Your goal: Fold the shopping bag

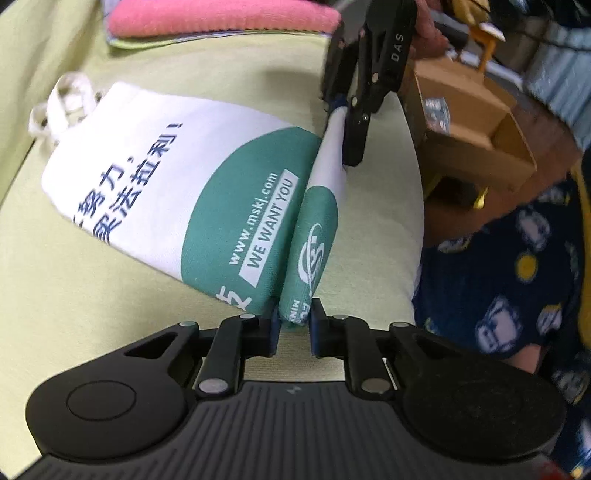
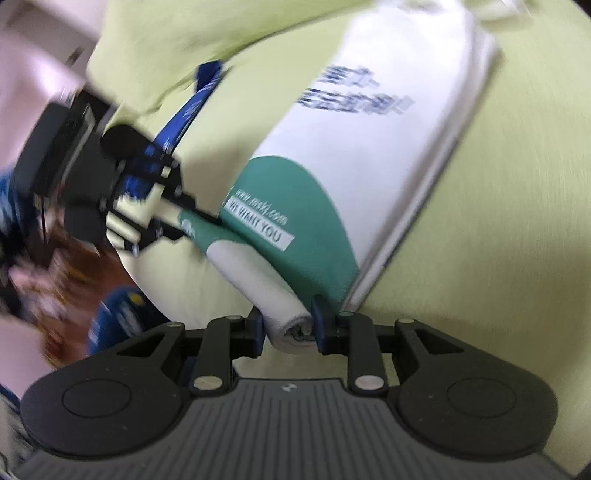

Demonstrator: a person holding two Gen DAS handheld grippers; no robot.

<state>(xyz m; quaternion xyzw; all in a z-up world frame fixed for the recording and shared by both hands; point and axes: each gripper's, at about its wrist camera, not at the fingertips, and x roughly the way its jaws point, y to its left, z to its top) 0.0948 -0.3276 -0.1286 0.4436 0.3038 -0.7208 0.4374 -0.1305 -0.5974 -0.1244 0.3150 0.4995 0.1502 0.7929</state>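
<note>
A white cloth shopping bag (image 1: 147, 173) with a green printed patch and dark lettering lies on a pale green surface (image 1: 92, 314); it also shows in the right wrist view (image 2: 369, 140). Its bottom edge is folded up into a ridge. My left gripper (image 1: 293, 321) is shut on one end of that folded edge. My right gripper (image 2: 288, 325) is shut on the other end; it shows in the left wrist view (image 1: 341, 107) at the top. The left gripper shows in the right wrist view (image 2: 195, 221), blurred. The bag's handles (image 1: 62, 103) lie at the far end.
A pink folded cloth (image 1: 221, 18) lies at the far edge of the green surface. An open cardboard box (image 1: 469, 122) stands to the right, off the surface. A person in dark patterned clothing (image 1: 517, 295) is at the right. A blue lanyard (image 2: 184, 114) lies near the left gripper.
</note>
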